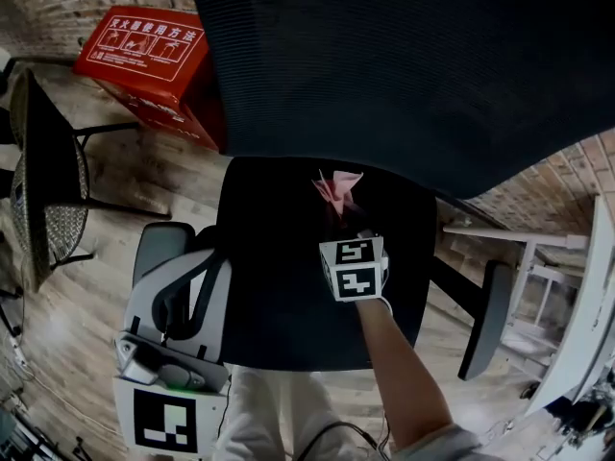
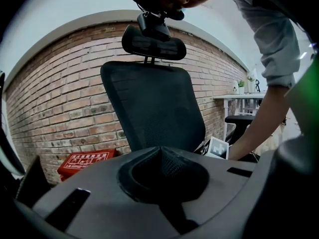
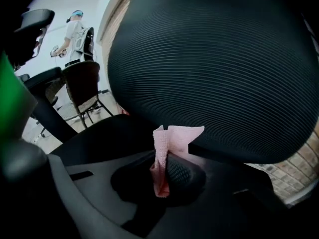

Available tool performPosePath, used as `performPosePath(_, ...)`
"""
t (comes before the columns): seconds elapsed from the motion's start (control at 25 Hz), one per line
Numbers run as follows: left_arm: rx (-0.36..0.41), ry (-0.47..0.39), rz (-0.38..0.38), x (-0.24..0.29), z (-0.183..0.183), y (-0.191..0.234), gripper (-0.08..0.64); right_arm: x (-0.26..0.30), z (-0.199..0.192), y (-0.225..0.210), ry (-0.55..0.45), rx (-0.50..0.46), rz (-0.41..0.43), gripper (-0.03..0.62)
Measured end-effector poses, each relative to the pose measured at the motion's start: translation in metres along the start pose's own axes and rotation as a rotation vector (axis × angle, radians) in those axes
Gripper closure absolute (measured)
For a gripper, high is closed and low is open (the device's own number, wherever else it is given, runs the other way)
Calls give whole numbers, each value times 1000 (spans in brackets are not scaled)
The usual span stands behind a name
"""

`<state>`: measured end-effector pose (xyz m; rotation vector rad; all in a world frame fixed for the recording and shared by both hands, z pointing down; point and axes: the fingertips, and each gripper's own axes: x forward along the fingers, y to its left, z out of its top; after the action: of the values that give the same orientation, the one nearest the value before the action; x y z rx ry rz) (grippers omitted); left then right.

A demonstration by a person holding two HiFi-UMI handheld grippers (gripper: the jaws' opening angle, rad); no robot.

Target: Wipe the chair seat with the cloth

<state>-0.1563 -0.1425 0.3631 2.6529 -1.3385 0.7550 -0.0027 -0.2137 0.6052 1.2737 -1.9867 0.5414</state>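
Pinching the cloth (image 3: 167, 143) in my right gripper's (image 3: 164, 171) fingers at the chair seat's (image 1: 279, 286) twelve o'clock, I'd press flat and sweep toward six, left gripper's (image 2: 162, 158) fingers together.

Cloth (image 1: 337, 186) at back of chair seat (image 1: 279, 286), just below backrest (image 1: 404, 56), pinched in right gripper (image 1: 346, 217) over seat middle. Left gripper (image 1: 171, 349) off seat's left edge, beside left armrest (image 1: 157, 248). Box (image 1: 146, 51) on floor behind-left. Second chair (image 1: 43, 176) far left. Table (image 1: 524, 243) right.
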Motion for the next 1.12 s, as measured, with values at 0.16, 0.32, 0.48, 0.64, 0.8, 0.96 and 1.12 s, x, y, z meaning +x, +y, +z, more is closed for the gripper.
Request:
performPosePath(0.16, -22, -4, 46, -11, -6, 11, 541, 7, 10, 29, -15, -27, 64, 532)
performPosePath(0.32, -44, -6, 90, -20, -12, 20, 541, 11, 17, 60, -31, -73, 140, 532)
performPosePath(0.48, -67, -1, 132, -29, -21, 29, 541, 12, 21, 94, -45, -135, 221, 532)
performPosePath(0.64, -85, 1, 156, -35, -26, 33, 541, 8, 25, 125, -65, -178, 289, 532)
performPosePath(0.8, -86, 4, 168, -36, -27, 35, 541, 4, 25, 154, -72, -209, 350, 532)
performPosePath(0.96, -84, 12, 171, -37, -31, 34, 541, -2, 25, 177, -86, -247, 402, 532)
performPosePath(1.12, -88, 19, 175, -37, -34, 34, 541, -7, 21, 192, -86, -280, 437, 532)
